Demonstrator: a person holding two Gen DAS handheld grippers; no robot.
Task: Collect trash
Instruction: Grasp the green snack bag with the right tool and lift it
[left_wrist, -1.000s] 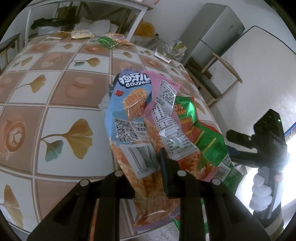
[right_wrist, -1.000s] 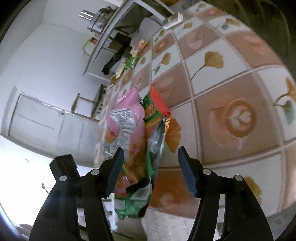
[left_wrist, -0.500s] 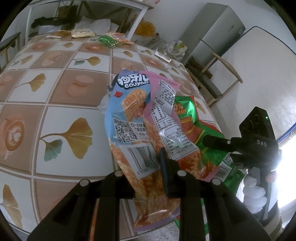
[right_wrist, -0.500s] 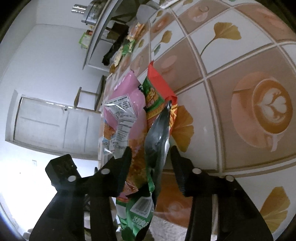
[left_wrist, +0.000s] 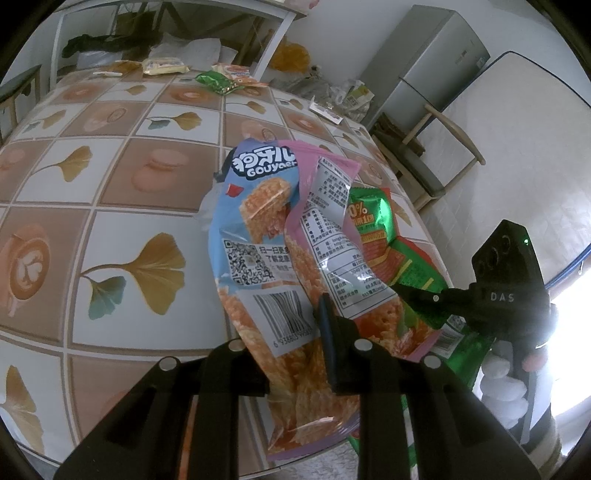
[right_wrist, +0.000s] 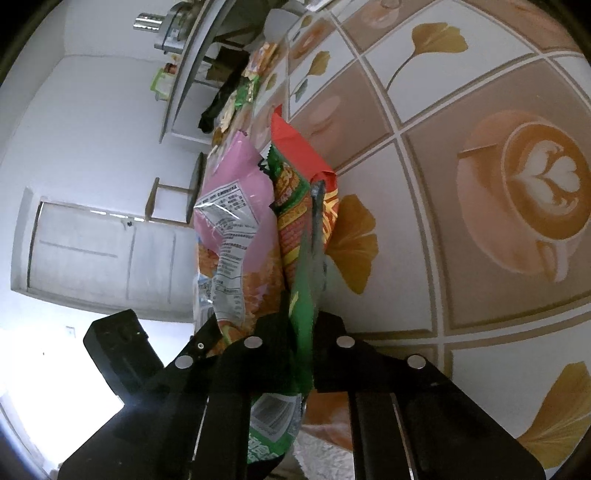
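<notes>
**Both tongs clamped on one bunch of snack wrappers at the desk's near edge**

Left wrist view: the left tongs (left_wrist: 291, 334) are closed on the lower part of a blue wrapper (left_wrist: 255, 236) and a pink wrapper (left_wrist: 325, 221), which stand up and away from the tongs, long axis running from the desk edge toward the far side. Their bottoms hang below the tongs, over the desk (left_wrist: 110, 184) edge. A green wrapper (left_wrist: 384, 251) lies just right of the pink one, overlapping it. Further right, the right tongs (left_wrist: 417, 295) come in from the side with their tip against the green wrapper; a hand (left_wrist: 502, 384) holds them.

Right wrist view: the right tongs (right_wrist: 299, 325) have just been closing and now pinch the green wrapper (right_wrist: 301, 280) near its lower end, its long axis pointing straight ahead along the fingers. The pink wrapper (right_wrist: 236, 206) sits just left of it, touching. The left tongs appear at the lower left, still gripping.

More wrappers lie well apart at the desk's far end (left_wrist: 218, 79), so those remain to be gathered. The left hand is nearer the bunch's main body; the right holds only the green one.
</notes>
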